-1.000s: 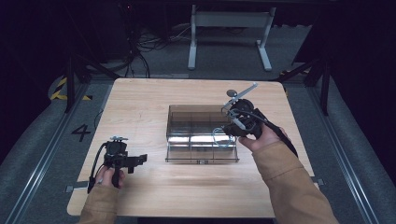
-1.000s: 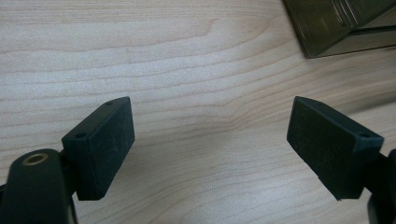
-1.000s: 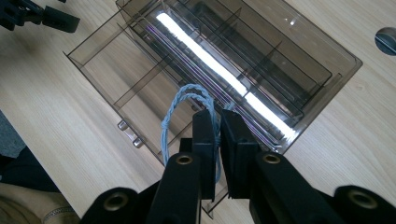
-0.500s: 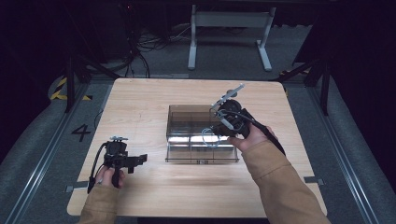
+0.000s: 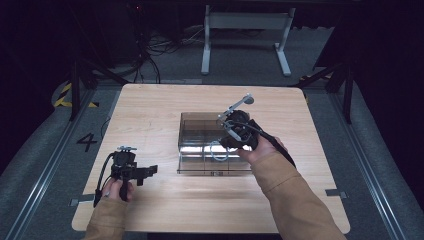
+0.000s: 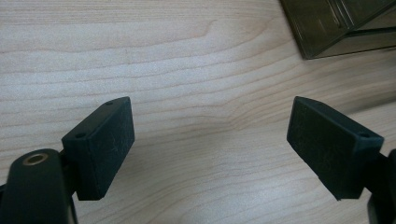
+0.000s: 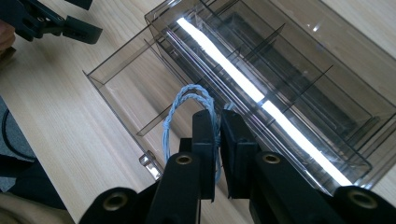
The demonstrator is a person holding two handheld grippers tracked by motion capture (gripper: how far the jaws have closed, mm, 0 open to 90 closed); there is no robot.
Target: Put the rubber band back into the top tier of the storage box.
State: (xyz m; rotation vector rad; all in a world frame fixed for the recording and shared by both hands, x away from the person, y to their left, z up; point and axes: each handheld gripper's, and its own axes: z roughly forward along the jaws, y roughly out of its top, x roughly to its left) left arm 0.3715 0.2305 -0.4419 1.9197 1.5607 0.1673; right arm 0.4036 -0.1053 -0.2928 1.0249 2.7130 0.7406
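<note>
A light wooden bench [image 5: 150, 120] holds a clear, smoky plastic box with thin walls that split it into little rooms [image 5: 200, 131]. The box sits near the middle of the bench, a bit to the right.

The right claw [image 7: 217, 135] is over the box. Its two black jaws are squeezed almost together on a loop of light blue twisted string [image 7: 180, 109]. The string runs up between the jaws and curls out past their tips, above one of the rooms on the near side of the box. In the high view the right claw [image 5: 226, 145] is held over the near right part of the box, and the string [image 5: 218, 152] hangs as a pale loop under it. I cannot tell if the string touches the box floor.

The left claw [image 6: 210, 140] is wide open, with bare wood between its jaws and nothing in it. A corner of the box [image 6: 336, 23] shows far off at the top right. In the high view the left claw [image 5: 145, 171] rests low over the near left part of the bench, well apart from the box.
</note>
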